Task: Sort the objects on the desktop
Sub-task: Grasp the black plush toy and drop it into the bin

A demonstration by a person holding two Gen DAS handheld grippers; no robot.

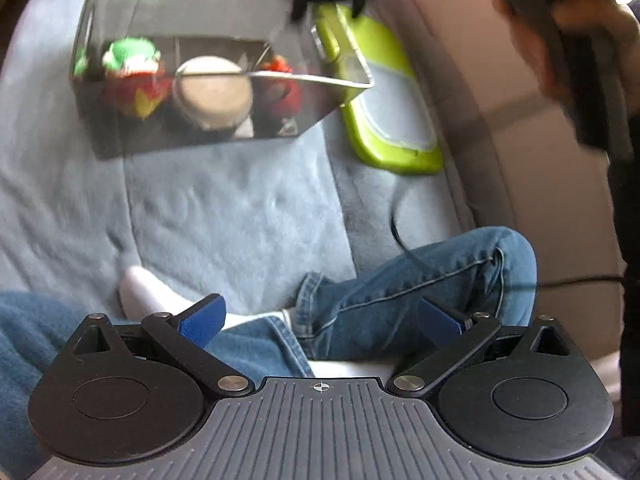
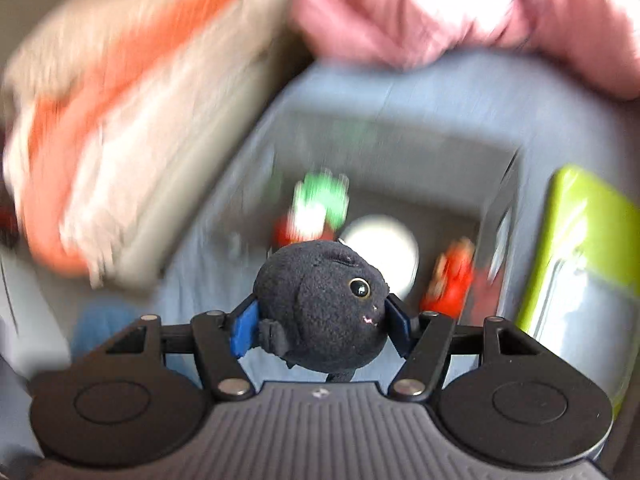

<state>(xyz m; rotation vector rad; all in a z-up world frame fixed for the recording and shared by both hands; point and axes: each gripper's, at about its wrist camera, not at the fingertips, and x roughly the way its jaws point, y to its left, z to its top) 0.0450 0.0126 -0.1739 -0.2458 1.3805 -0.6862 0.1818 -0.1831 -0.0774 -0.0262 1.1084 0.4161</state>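
The right gripper [image 2: 322,322] clamps a round black plush cat [image 2: 324,304], hanging above the clear-walled box [image 1: 120,136] on the blue blanket [image 1: 224,208]; dropping it in looks next, needing the pads to part over a free spot. The left gripper [image 1: 320,320] idles wide, empty. Only its view sharply shows the white-lidded jar [image 1: 214,90] inside.

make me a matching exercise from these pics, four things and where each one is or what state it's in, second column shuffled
Things:
1. black plush toy
2. left tongs
3. round white tin
4. green lid

States or places:
A. inside the clear box, between the other toys
B. open, nothing between the pads
C. on the blue blanket beside the box
D. squeezed between the right tongs

Pairs: 1-D, 2-B, 3-A, 4-C
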